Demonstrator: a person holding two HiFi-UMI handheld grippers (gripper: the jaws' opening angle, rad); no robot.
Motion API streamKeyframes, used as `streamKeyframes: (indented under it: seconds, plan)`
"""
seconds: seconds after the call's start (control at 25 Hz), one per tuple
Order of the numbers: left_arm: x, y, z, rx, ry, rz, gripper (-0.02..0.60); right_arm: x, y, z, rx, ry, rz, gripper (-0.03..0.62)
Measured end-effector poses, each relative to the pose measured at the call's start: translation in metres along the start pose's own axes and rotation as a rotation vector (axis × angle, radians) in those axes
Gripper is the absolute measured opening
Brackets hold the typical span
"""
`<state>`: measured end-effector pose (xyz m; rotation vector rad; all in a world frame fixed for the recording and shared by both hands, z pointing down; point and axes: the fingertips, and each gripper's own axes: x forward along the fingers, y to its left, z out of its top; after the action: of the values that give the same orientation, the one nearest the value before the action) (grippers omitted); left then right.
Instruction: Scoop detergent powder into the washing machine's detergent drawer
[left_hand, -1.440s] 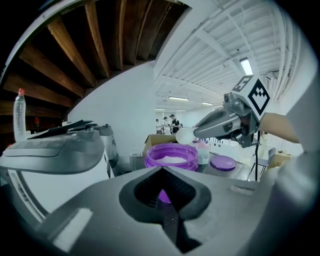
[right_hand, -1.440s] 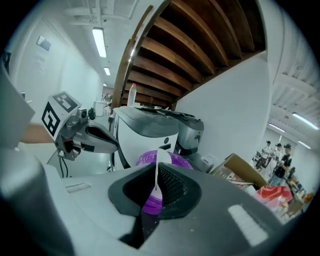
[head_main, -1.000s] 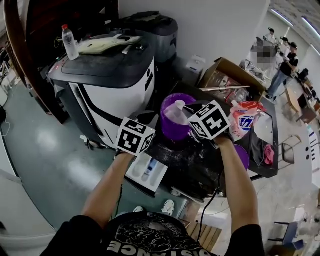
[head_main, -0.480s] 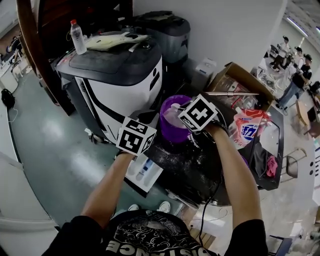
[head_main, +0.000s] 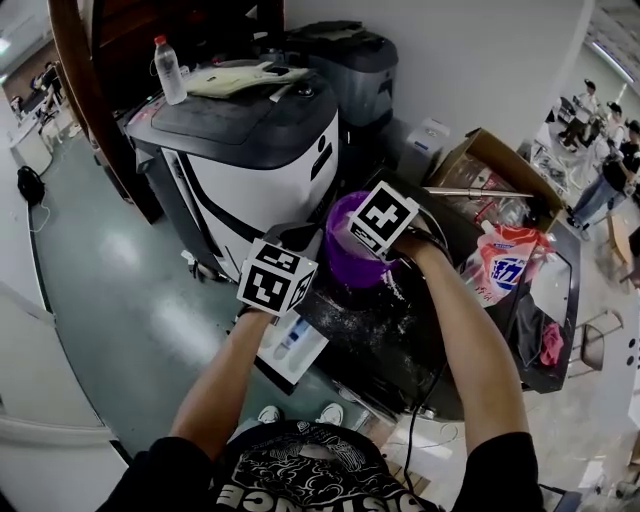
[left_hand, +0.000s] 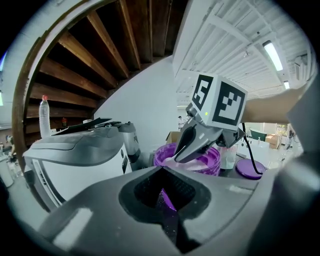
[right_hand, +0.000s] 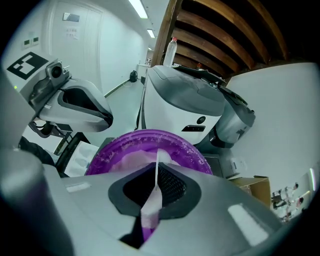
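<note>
A purple tub (head_main: 343, 262) of white powder stands on a dark powder-dusted top beside the washing machine (head_main: 250, 150). My right gripper (right_hand: 155, 176) is shut on the thin white handle of a scoop (right_hand: 156, 165) that reaches down into the tub (right_hand: 145, 145). In the left gripper view its jaws (left_hand: 181, 155) dip over the tub's rim (left_hand: 212, 160). My left gripper (left_hand: 167, 192) is shut on a thin purple edge, apparently of the tub, at its near left side (head_main: 300, 262). The white detergent drawer (head_main: 290, 345) stands pulled out below my left gripper.
A water bottle (head_main: 170, 70) and papers lie on the washing machine's lid. A detergent bag (head_main: 500, 262) and an open cardboard box (head_main: 490, 165) sit to the right. A purple lid (left_hand: 248, 167) lies behind the tub. People stand far right.
My right gripper has moved left with the scoop, from the tub's right side to over its middle and down into it. The left gripper has stayed by the tub's edge.
</note>
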<state>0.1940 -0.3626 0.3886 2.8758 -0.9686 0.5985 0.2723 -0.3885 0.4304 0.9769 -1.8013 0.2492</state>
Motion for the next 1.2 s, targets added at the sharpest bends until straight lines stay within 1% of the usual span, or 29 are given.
streamKeyframes:
  seconds: [0.24, 0.4, 0.68, 1.2]
  plan:
    - [-0.003, 0.006, -0.003, -0.002, 0.008, 0.022, 0.002, 0.011, 0.002, 0.001, -0.012, 0.024, 0.023, 0.038]
    - [-0.003, 0.009, -0.002, 0.000, 0.008, 0.027, 0.002, 0.016, 0.002, 0.000, -0.002, 0.039, 0.035, 0.038]
    - [-0.005, 0.014, -0.005, -0.003, 0.014, 0.026, 0.002, 0.019, 0.009, -0.001, 0.033, 0.076, 0.082, 0.038]
    - [-0.008, 0.015, -0.007, 0.004, 0.007, 0.007, 0.002, 0.022, 0.021, -0.006, 0.087, 0.132, 0.138, 0.038]
